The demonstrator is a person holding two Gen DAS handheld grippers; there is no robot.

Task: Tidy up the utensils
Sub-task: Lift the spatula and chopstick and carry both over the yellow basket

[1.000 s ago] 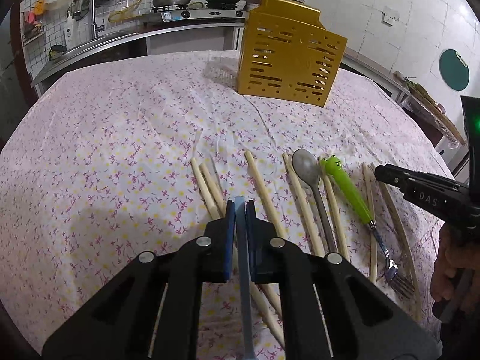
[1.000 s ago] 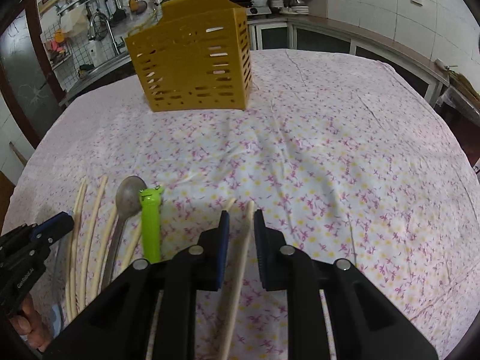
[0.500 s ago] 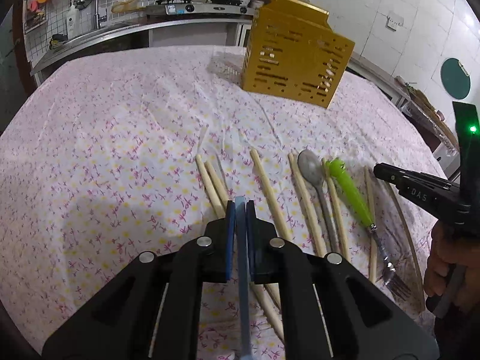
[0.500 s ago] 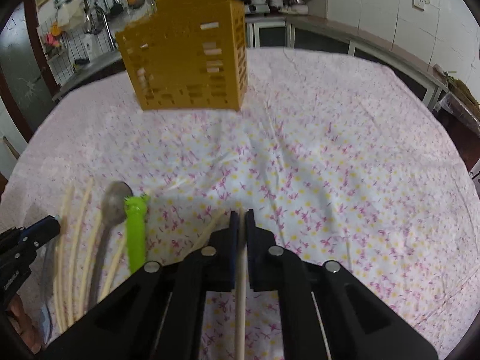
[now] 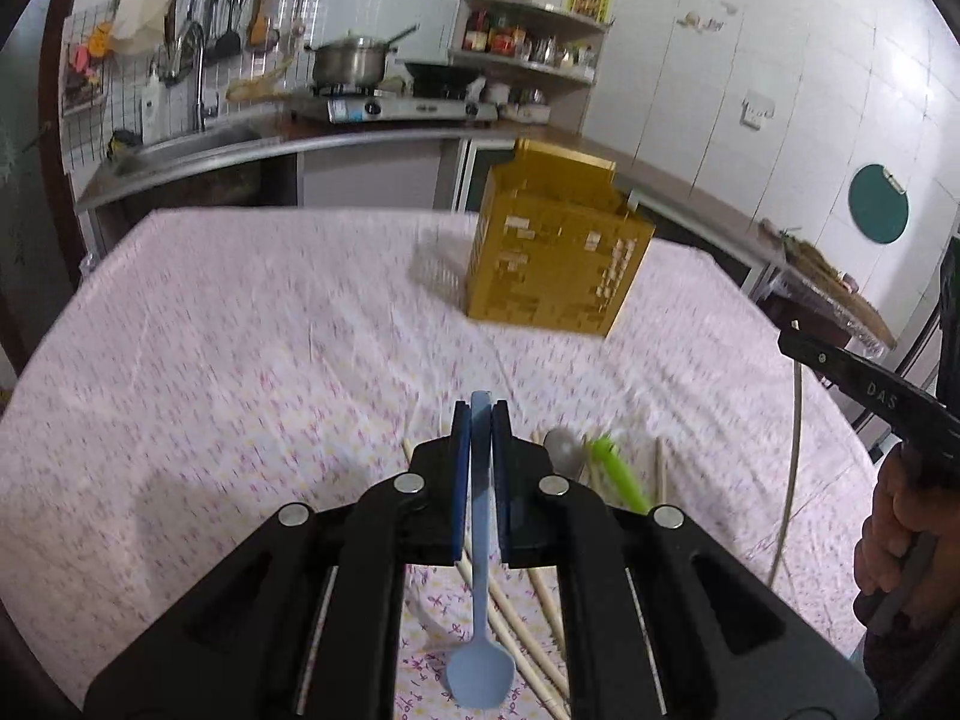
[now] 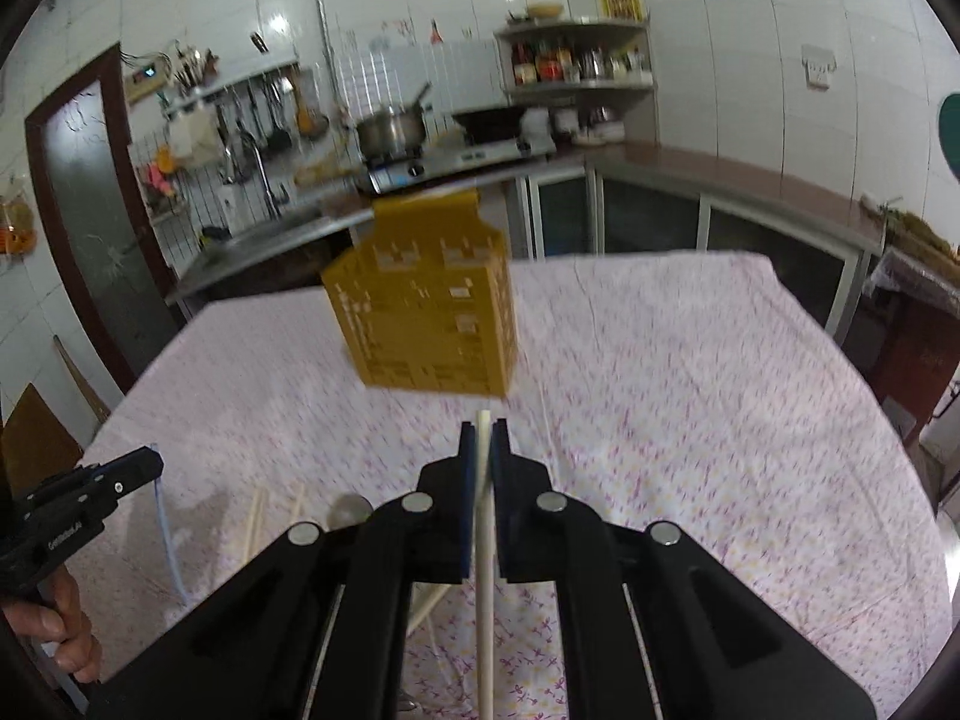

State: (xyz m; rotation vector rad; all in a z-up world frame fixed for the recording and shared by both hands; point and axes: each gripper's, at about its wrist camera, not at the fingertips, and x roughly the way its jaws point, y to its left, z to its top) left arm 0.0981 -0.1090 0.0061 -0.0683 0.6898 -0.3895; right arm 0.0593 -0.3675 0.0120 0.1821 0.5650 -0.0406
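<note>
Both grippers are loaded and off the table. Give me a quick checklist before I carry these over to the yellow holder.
1. Left gripper shut on the blue spoon: ok, bowl hangs toward the camera.
2. Right gripper shut on a chopstick: ok.
3. Yellow holder upright on the tablecloth: ok.
4. Room inside the holder: cannot tell, the view is blurred.
5. Path to the holder free of clutter: ok, only bare cloth ahead.
6. Items left to sort: not ok, metal spoon, green-handled fork and more chopsticks remain.
</note>
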